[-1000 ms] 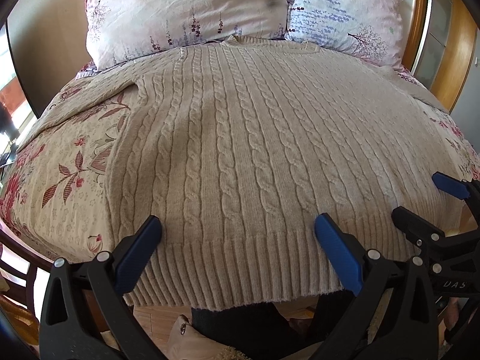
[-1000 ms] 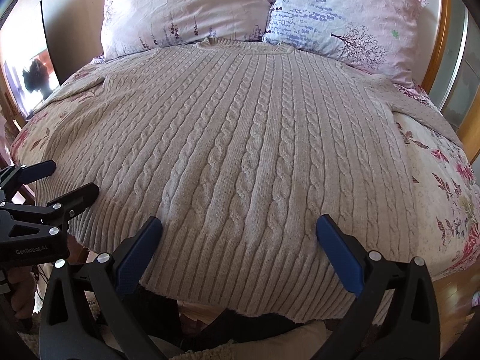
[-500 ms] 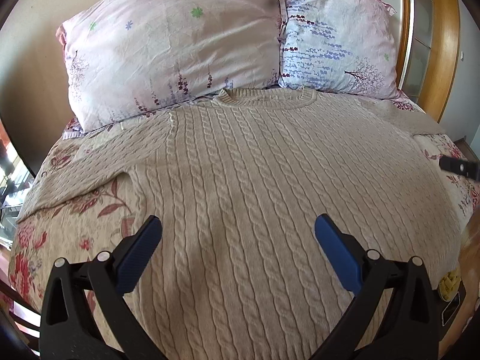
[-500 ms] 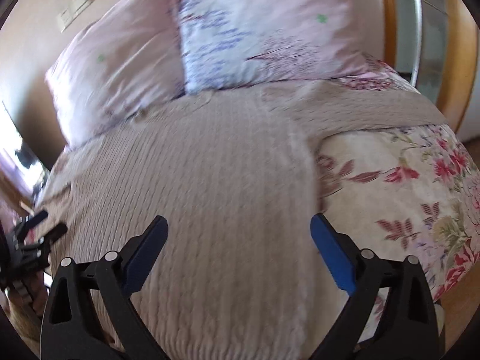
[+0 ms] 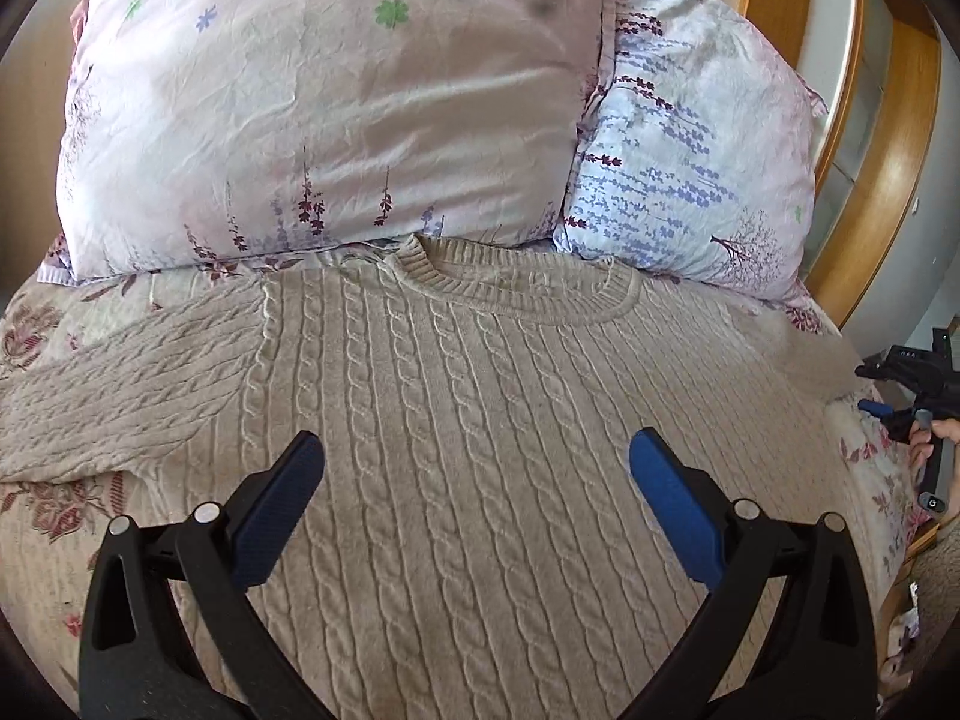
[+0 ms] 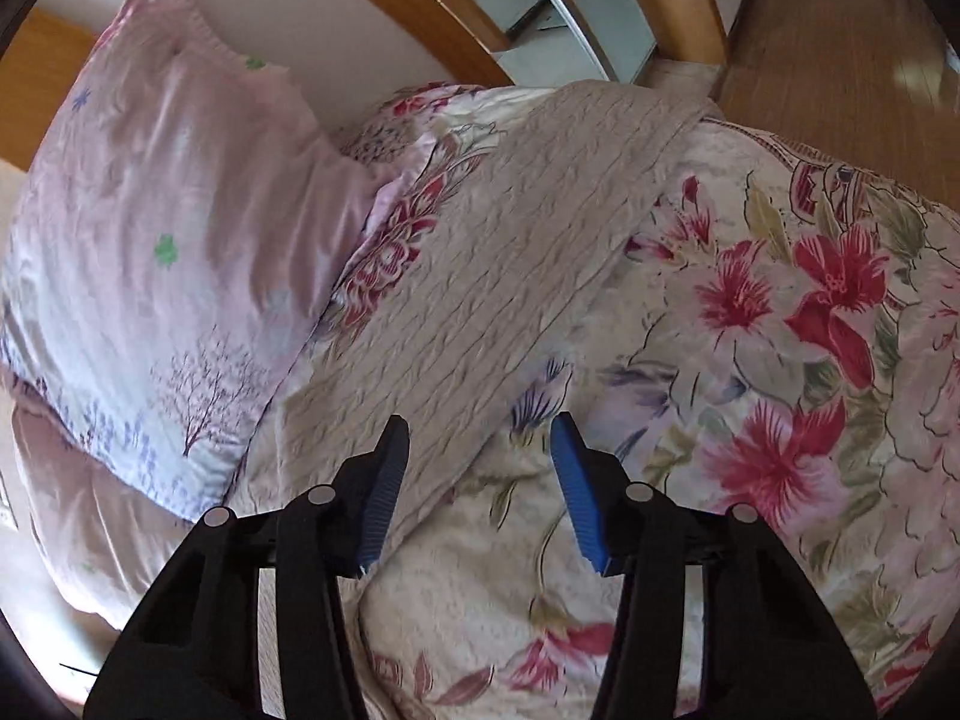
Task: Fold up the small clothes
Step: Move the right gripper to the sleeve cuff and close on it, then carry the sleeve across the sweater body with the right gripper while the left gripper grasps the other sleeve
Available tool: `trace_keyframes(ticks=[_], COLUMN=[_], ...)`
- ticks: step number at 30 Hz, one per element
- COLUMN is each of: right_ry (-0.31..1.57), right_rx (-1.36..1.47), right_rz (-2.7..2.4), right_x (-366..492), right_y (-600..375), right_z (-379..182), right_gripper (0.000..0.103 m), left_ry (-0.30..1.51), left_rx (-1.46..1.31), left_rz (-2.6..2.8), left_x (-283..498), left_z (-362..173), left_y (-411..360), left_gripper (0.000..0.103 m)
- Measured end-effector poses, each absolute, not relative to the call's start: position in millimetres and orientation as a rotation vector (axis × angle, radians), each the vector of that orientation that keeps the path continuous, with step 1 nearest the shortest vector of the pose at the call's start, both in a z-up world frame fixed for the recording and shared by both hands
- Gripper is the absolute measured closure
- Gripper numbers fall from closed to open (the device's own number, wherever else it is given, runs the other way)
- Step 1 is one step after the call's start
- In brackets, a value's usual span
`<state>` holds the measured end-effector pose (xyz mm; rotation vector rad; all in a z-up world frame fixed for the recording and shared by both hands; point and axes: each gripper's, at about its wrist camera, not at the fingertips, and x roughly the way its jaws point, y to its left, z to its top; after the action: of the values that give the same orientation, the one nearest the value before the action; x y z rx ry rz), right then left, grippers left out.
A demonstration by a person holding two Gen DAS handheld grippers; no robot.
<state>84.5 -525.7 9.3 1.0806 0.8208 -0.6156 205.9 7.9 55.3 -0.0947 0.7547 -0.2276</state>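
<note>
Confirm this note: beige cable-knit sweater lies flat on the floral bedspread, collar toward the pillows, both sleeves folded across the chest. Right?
Not quite. The sweater lies flat on the bedspread with its collar toward the pillows, but the sleeves are not folded in: the left wrist view shows one spread outward, the right wrist view the other sleeve.

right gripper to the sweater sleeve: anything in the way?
Nothing visible. The sleeve lies flat on the floral bedspread, already partly between the fingers of the closing right gripper. The pillow sits off to one side.
</note>
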Motion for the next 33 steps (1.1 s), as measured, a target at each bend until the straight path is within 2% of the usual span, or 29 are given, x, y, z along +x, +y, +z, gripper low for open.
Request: trace_keyframes(ticks=[6,11,13,26,33], right_ry=[0.773,0.754,0.750,0.575,0.627], right_rx=[1.097,1.035,1.015,0.706,0.637], right_rz=[-0.684,-0.714,-0.710,-0.420,-0.087], right_x=[92,90,91,133,174], right_y=[-544,-547,-545,-469,-372], right_z=[7,6,7,90,95], right_gripper=[0.069,0.089,0.092,0.093,0.093], left_ry=[0.759,0.739,0.745,0.747,0.741], left_rx=[-0.113,-0.108,-0.110,-0.274,-0.352], left_rz=[-0.236,-0.264,-0.276,-0.352,-0.377], left_x=[222,225,227,234,238], left_z=[41,37,35,27,25], left_y=[10,10,9,27,36], left_gripper=[0.002,0.002,0.002,0.002,0.002])
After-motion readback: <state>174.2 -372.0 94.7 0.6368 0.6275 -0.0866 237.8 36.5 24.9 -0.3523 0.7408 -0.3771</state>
